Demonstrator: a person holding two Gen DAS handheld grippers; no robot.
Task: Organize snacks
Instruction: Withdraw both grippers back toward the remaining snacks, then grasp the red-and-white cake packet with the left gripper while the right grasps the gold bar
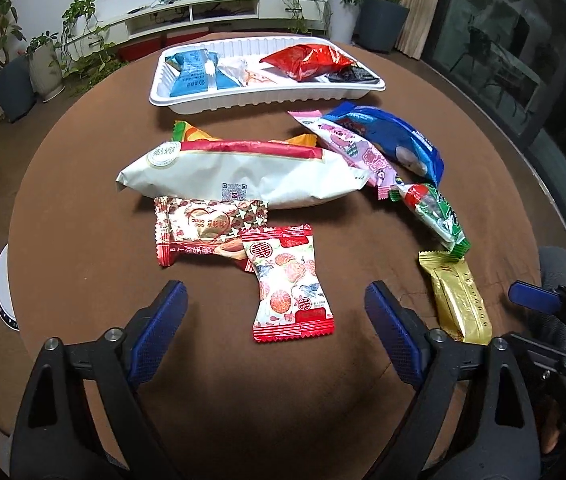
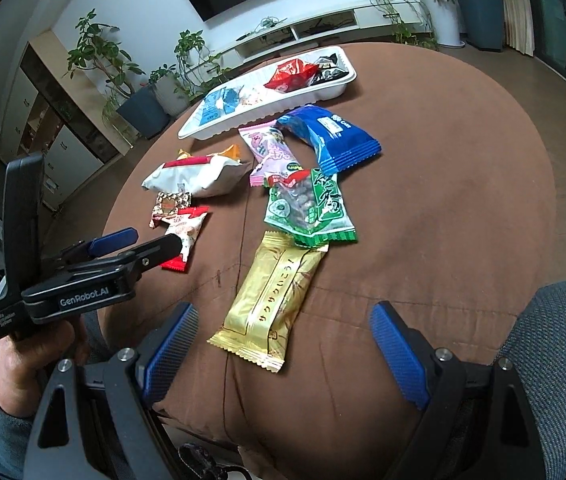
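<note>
White plastic is the material of the tray (image 1: 171,102), which sits in the upper middle of the left wrist view and already holds several packets, among them a light blue one (image 1: 195,74) and a red one (image 1: 305,62); I judge it is the collecting place, so the packets lying loose on the brown table (image 1: 83,200) below it are the ones not yet sorted. They lie in a rough cluster: a big white bag (image 1: 239,176) in the centre, a pink packet (image 1: 351,148) and a dark blue packet (image 1: 399,140) to the right of it, touching each other, and a green packet (image 1: 439,216) lower right. My left gripper (image 1: 275,312) hovers low over the near edge of the table, jaws wide open and holding nothing, with the red-and-white candy packet (image 1: 289,284) lying between the two blue fingers, so I think this one is the next to take. My right gripper (image 2: 283,328) is also wide open and empty, pointing forward over the gold packet (image 2: 275,304) in the lower middle of its view. Both grippers are held almost level, side by side.
</note>
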